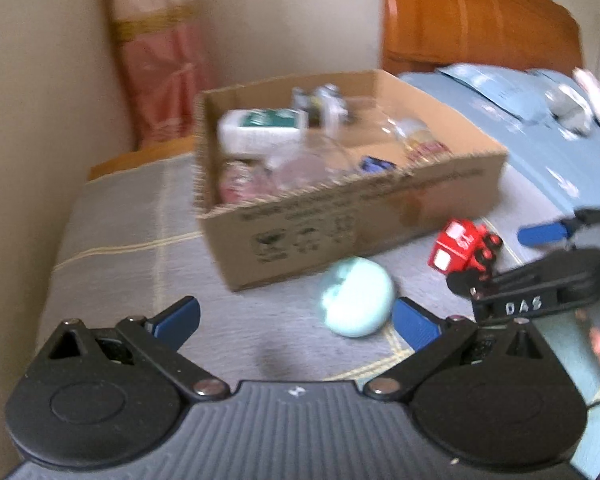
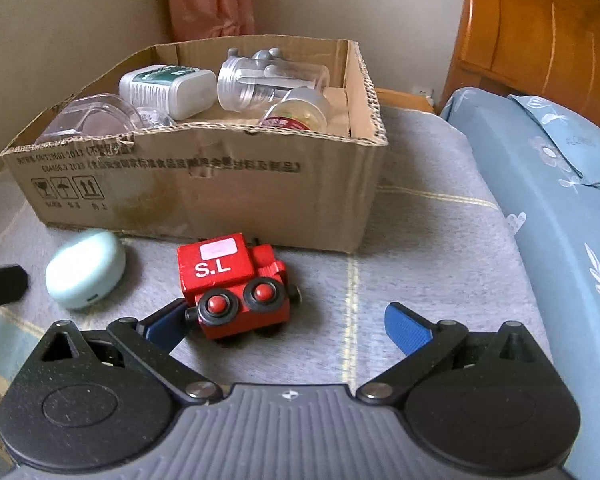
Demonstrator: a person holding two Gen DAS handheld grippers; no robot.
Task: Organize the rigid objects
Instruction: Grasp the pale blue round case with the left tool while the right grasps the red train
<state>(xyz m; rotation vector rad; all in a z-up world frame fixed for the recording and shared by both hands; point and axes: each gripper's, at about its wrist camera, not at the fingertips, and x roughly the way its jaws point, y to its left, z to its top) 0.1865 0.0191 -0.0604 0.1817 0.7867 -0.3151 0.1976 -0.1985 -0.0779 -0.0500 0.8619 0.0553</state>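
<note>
A red wooden toy train (image 2: 228, 280) marked "S.L" lies on the grey bedspread in front of a cardboard box (image 2: 220, 184). My right gripper (image 2: 286, 322) is open around it, and its left fingertip touches the toy's side. A mint-green round case (image 2: 86, 274) sits to the left of the toy. In the left wrist view, my left gripper (image 1: 296, 320) is open and holds nothing, with the mint case (image 1: 356, 298) just ahead of its right finger. The toy train (image 1: 464, 250) and the box (image 1: 340, 216) lie beyond. The right gripper (image 1: 488, 258) enters from the right.
The box holds a white bottle (image 2: 168, 88), a clear jar (image 2: 268, 80), a red-labelled jar (image 2: 296, 110) and a glass bowl (image 2: 92, 118). A blue floral pillow (image 2: 540, 200) and a wooden headboard (image 2: 540, 32) are on the right. A wall and a pink curtain (image 2: 208, 0) stand behind.
</note>
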